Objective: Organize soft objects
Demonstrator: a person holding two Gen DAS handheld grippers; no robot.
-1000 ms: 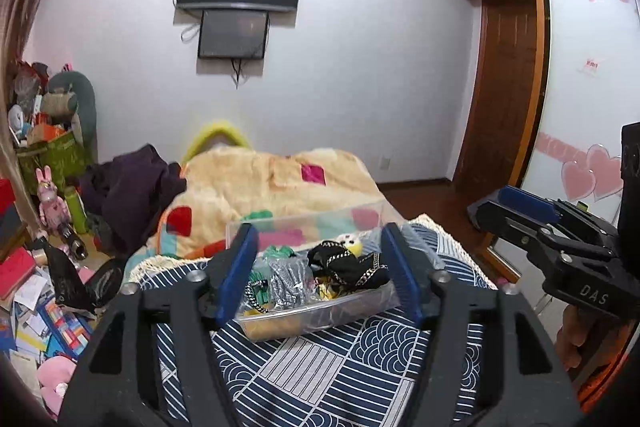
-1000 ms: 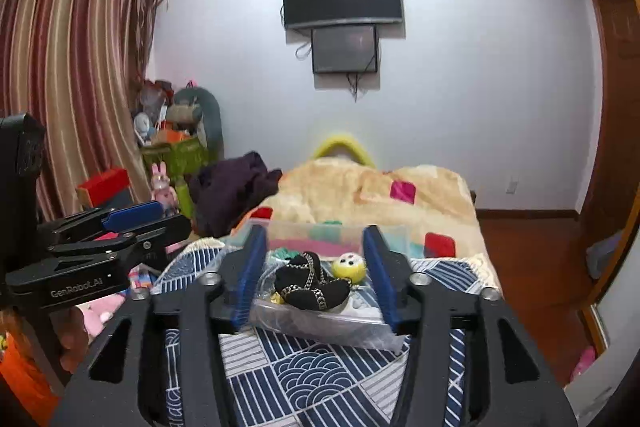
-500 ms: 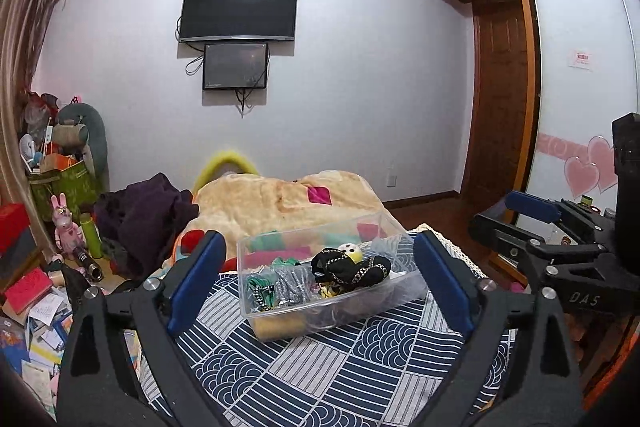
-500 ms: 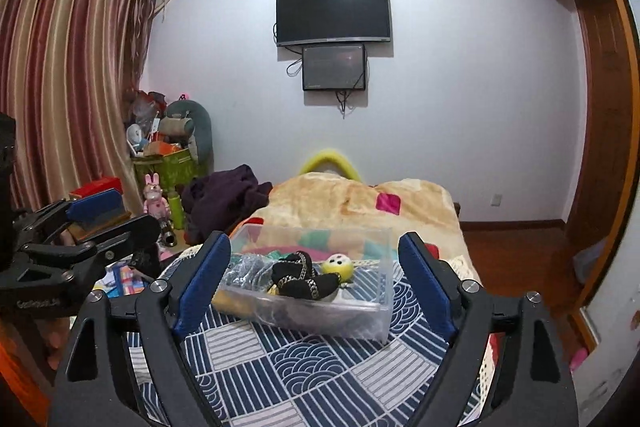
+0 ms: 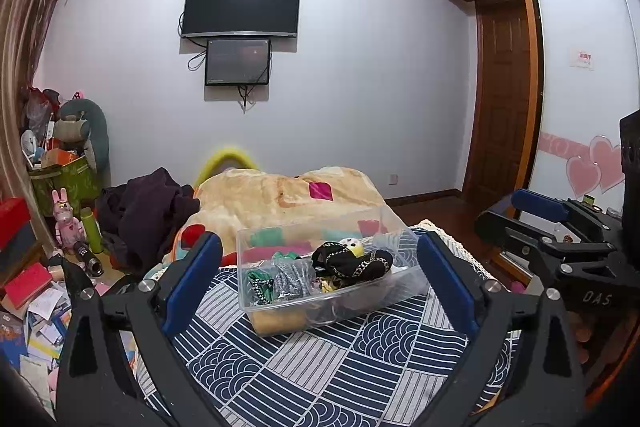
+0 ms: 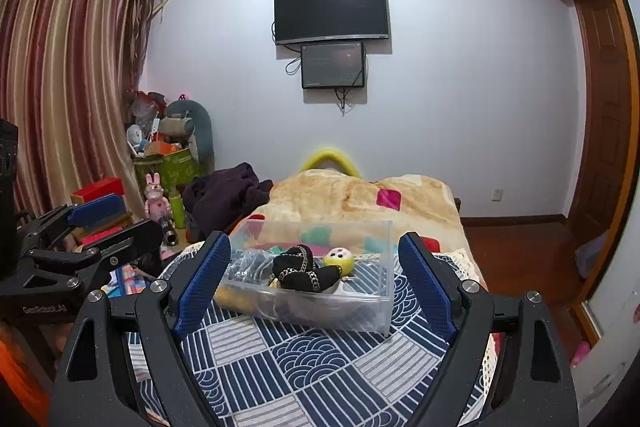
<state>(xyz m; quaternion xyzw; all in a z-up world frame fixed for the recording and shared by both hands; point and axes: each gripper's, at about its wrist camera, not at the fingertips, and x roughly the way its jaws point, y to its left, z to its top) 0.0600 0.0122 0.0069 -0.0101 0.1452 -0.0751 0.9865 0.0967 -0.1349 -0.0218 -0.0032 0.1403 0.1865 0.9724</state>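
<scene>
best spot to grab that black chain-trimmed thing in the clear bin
Probably from above, through the open top of the clear bin. The black chain-trimmed piece sits heaped on top of the pile, near the yellow ball. Pinch its raised middle hump with the right gripper, which is open in front of the bin.

Even, soft indoor light, sharp focus, strong fisheye bending, dark vignetted corners.
</scene>
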